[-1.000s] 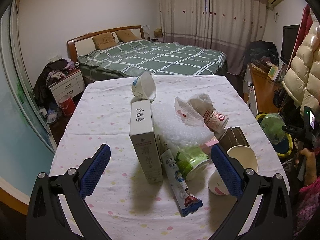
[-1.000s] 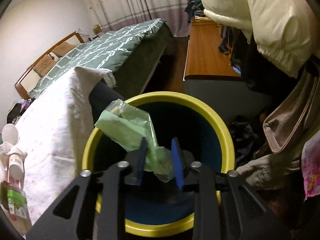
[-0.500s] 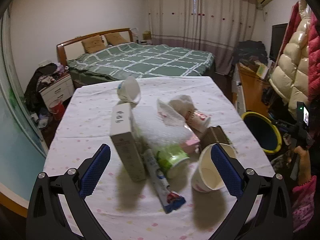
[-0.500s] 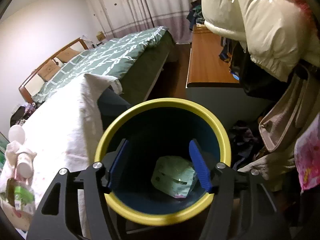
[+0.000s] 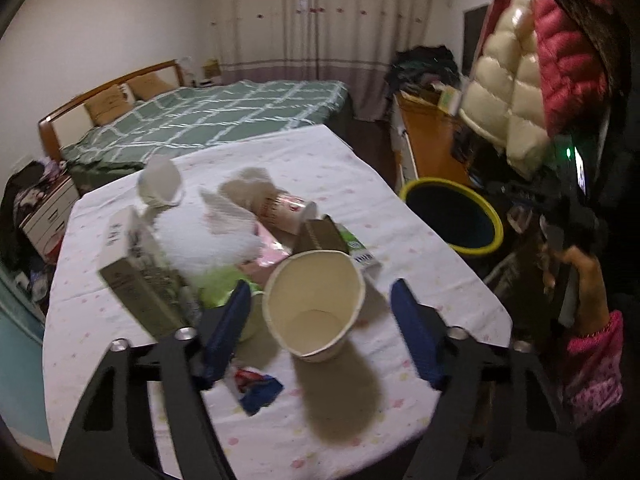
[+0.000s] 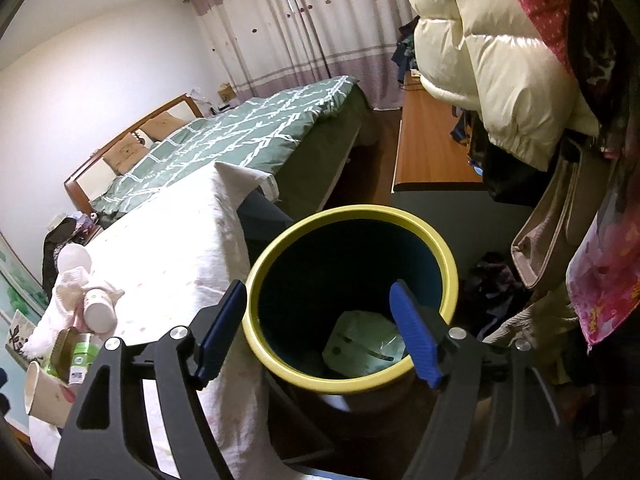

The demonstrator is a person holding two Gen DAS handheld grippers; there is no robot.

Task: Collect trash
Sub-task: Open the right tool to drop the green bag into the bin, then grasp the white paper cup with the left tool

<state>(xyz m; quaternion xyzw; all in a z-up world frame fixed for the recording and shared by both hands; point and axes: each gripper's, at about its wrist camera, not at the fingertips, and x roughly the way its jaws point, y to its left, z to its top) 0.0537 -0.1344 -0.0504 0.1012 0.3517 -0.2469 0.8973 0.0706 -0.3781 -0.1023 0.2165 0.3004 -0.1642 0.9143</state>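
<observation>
In the yellow-rimmed bin point(image 6: 400, 216) beside the table point(image 5: 360, 184) we have one green bag point(image 6: 362, 344) dropped, our right gripper point(image 6: 320, 328) empty and just widened, while our left gripper point(image 5: 316, 332), jaws narrowing, straddles an ungripped paper cup point(image 5: 316, 304) among remaining litter.

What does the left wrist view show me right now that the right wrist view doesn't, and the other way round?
Left wrist only: the left gripper, its jaws just been closing, apart on either side of the open paper cup, pads not touching it; also the tall box.

Right wrist only: the right gripper, jaws just been opening and empty, above the bin, with the green bag lying inside.

Both: the table, its trash pile, the yellow-rimmed bin.
</observation>
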